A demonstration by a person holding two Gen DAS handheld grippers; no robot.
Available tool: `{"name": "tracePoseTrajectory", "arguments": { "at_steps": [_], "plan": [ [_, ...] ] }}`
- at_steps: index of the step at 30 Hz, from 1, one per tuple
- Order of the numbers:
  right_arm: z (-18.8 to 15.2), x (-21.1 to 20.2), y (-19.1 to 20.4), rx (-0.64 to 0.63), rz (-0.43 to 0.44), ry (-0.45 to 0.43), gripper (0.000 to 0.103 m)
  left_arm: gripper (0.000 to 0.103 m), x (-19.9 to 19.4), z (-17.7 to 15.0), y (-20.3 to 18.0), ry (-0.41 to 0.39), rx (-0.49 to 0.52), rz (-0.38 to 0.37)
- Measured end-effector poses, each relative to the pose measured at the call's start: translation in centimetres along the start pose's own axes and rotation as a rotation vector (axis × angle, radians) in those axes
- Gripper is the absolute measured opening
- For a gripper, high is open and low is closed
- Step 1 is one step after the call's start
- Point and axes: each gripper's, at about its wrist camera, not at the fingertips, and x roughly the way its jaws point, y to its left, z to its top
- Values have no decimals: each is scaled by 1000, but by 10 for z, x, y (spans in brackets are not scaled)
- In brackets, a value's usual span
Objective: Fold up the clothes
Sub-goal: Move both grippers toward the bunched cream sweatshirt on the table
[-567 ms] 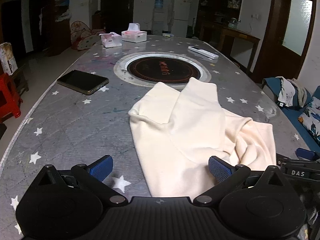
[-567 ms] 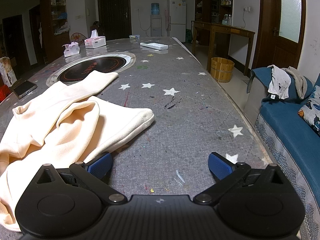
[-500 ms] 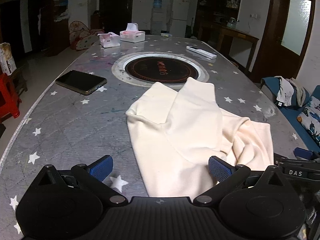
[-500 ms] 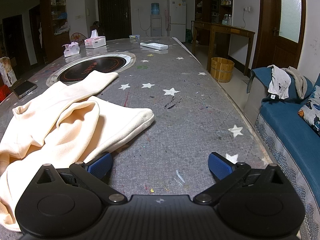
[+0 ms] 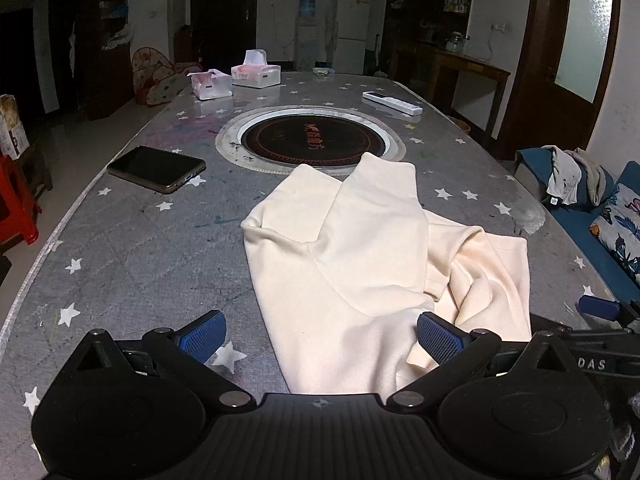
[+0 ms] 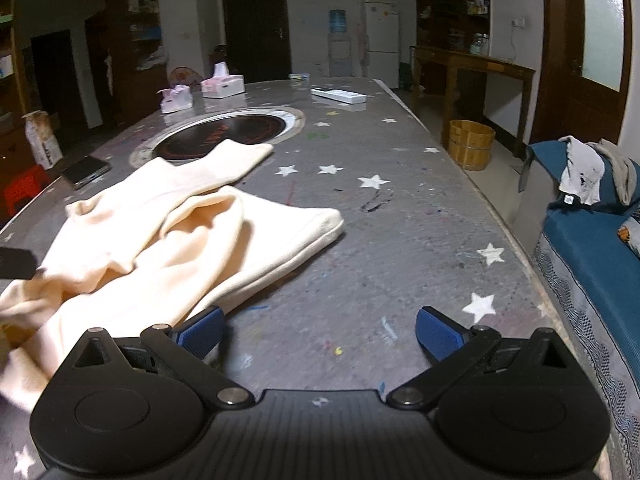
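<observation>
The cream cloth (image 5: 360, 264) is lying in a loose heap on the gray tabletop (image 5: 140, 248), near the front edge, with its far end reaching the round black plate (image 5: 316, 140) set in the middle.

The left claw (image 5: 320, 336) is hanging wide open over the near part of the cloth and is gripping nothing. The right claw (image 6: 320, 332) is also wide open and empty. Its left pad is sitting just by the cloth's (image 6: 168, 232) near edge, and its other pad is over bare tabletop.

The cloth is looking soft, thick and floppy, and probably light. It is likely going to bend and sag when lifted, and one layer may slide off another. A good place to pinch is looking like the thick hemmed edge on the right side (image 6: 320, 228), or the folded corner on the left (image 5: 256, 228).

The near end of the cloth is hiding behind both claws. The folds are covering what lies under them, so I cannot tell which part is a sleeve or what kind of clothing it is.
</observation>
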Motion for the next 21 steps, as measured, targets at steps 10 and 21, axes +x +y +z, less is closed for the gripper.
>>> {"name": "tracePoseTrajectory", "arguments": {
  "at_steps": [10,21],
  "plan": [
    [0,-29,5,15,99,-16,103,103,-11,-2,5,-14,20,-30],
    [7,-57,22,-2,177,-70,98,102,-17,3,10,-44,37,-42]
  ]
}}
